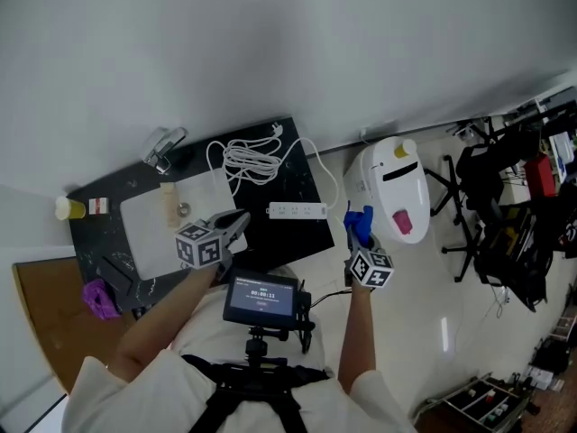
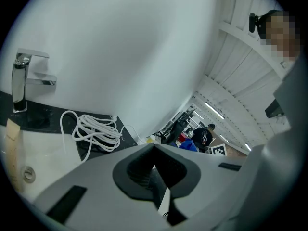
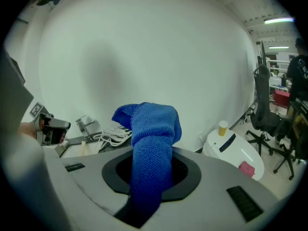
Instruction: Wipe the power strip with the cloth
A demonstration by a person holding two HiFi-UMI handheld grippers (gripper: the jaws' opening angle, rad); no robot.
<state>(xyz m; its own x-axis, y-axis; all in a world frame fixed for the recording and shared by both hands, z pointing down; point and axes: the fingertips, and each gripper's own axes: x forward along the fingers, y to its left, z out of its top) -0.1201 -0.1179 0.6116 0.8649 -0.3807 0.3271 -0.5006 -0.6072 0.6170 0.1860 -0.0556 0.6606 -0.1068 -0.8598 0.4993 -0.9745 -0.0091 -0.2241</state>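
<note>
The white power strip (image 1: 297,210) lies on the black counter (image 1: 297,174), its cable coiled (image 1: 252,162) behind it. My right gripper (image 1: 358,233) is off the counter's right edge, over the floor, shut on a blue cloth (image 1: 359,224). In the right gripper view the cloth (image 3: 153,129) stands bunched up between the jaws of that gripper (image 3: 151,158). My left gripper (image 1: 236,224) hovers just left of the strip, jaws together with nothing in them. The left gripper view shows its jaws (image 2: 155,153) meeting, with the coiled cable (image 2: 96,131) beyond.
A white sink (image 1: 149,219) with a chrome faucet (image 1: 162,150) fills the counter's left part. A yellow cup (image 1: 68,208) and a purple object (image 1: 97,298) sit at the left. A white bin (image 1: 392,188) stands right of the counter, office chairs (image 1: 487,197) beyond.
</note>
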